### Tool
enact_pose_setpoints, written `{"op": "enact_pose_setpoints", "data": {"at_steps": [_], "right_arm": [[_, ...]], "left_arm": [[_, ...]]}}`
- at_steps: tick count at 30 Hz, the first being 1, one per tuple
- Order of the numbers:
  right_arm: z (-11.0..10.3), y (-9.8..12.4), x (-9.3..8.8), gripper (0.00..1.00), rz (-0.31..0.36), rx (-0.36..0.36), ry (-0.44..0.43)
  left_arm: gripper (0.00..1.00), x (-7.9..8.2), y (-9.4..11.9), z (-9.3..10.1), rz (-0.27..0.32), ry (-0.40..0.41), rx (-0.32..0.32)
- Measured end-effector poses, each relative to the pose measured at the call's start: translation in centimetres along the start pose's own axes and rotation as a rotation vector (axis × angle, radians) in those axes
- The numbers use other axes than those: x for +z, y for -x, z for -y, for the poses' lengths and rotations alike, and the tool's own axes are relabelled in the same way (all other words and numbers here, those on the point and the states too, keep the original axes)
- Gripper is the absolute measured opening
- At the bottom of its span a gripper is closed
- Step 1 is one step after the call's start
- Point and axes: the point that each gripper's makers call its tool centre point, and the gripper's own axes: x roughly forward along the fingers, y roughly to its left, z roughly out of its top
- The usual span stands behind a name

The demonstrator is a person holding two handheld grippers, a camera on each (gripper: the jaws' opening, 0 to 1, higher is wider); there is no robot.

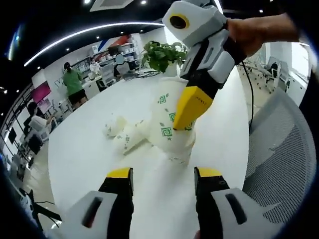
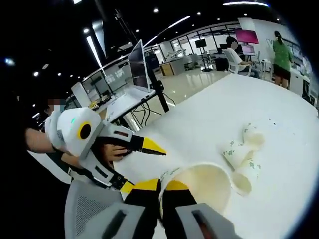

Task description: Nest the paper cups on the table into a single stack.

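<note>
The right tool (image 2: 160,191) pinches the rim of a paper cup (image 2: 199,186) above the worktop (image 2: 279,124). The left tool (image 1: 163,179) hangs spread just before it. Three loose cups (image 2: 241,157) lie beyond.

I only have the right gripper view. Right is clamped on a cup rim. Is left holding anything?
Observer: No. In the left gripper view the left gripper has its fingers open, nothing gripped.
Operator: What does the outside of my cup look like?
Observer: The held cup has green square prints on its wall, and the right gripper has one finger over it.
Operator: Anything beyond it?
Observer: A leafy plant near the far edge of the table.
</note>
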Motion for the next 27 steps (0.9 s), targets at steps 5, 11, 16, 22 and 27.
{"op": "enact_pose_setpoints", "data": {"at_steps": [5,11,16,22,27], "right_arm": [[0.4,1.0,0.0,0.00,-0.012,-0.022,0.012],[1.5,1.5,-0.4,0.00,-0.048,-0.053,0.037],[2.4,1.6,-1.6,0.00,-0.136,-0.096,0.111],[2.3,1.3,-2.4,0.00,-0.181,-0.097,0.142],[2.7,1.2,-3.1,0.00,-0.230,-0.118,0.183]], "left_arm": [[0.49,-0.2,0.3,0.2,0.007,0.049,0.002],[0.49,-0.6,0.5,0.0,0.015,0.109,0.006],[0.49,-1.3,0.5,-0.1,0.011,0.127,0.009],[0.49,-1.8,0.6,-0.4,0.007,0.141,0.016],[0.49,-2.0,1.0,-0.2,0.005,0.143,0.021]]}}
